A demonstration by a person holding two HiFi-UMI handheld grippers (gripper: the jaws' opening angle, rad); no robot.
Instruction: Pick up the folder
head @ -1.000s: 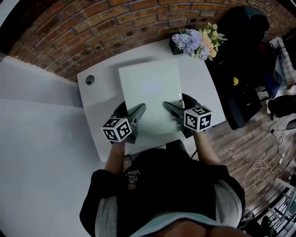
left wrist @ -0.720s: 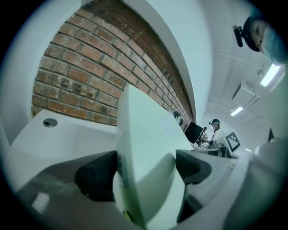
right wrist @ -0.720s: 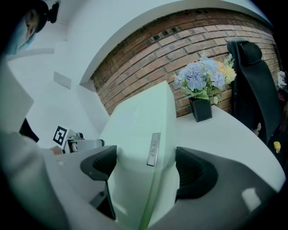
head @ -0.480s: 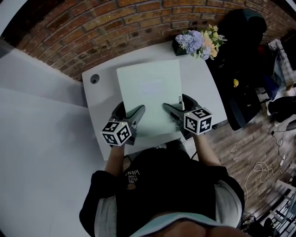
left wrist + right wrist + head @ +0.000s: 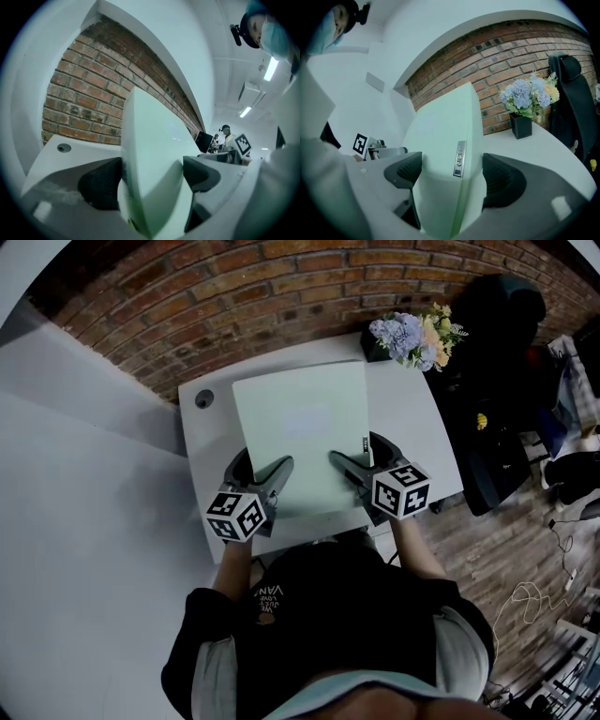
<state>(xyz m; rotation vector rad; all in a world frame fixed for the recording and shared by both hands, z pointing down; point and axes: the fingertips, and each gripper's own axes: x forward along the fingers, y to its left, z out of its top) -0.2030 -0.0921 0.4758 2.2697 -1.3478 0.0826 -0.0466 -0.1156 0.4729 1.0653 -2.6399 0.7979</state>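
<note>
In the head view, a white counter (image 5: pixel 412 427) stands against a brick wall (image 5: pixel 234 296), with flowers (image 5: pixel 412 334) at its far right corner. A black chair (image 5: pixel 497 306) is just right of the flowers, and a wooden floor (image 5: pixel 506 549) runs nearer you on that side. Well left of the flowers, a round hole (image 5: pixel 203 398) marks the counter's other far corner. The pale green folder (image 5: pixel 300 427) spreads over the counter just left of the flowers and nearer you. Your left tool (image 5: pixel 262 465) and right tool (image 5: pixel 361 454) both bite its near edge, the right one nearer the flowers.

In the left gripper view, the counter (image 5: pixel 70 159), the hole (image 5: pixel 64 148) and the brick wall (image 5: pixel 89 98) lie to the left, and a person (image 5: pixel 228 138) stands far off to the right. The left tool (image 5: pixel 152 180) is clenched on the folder (image 5: pixel 150 154), a dark pad pressing each face.

In the right gripper view, the flowers (image 5: pixel 527 96) sit in a black pot (image 5: pixel 521 125) on the counter (image 5: pixel 543 145), before the brick wall (image 5: pixel 487 51) and beside the chair (image 5: pixel 567 103). Left of the flowers, the right tool (image 5: pixel 452 176) grips the folder (image 5: pixel 440 140), its jaws closed on either side of a metal strip (image 5: pixel 460 158) on the folder's edge. No view settles whether the far edge touches the counter.
</note>
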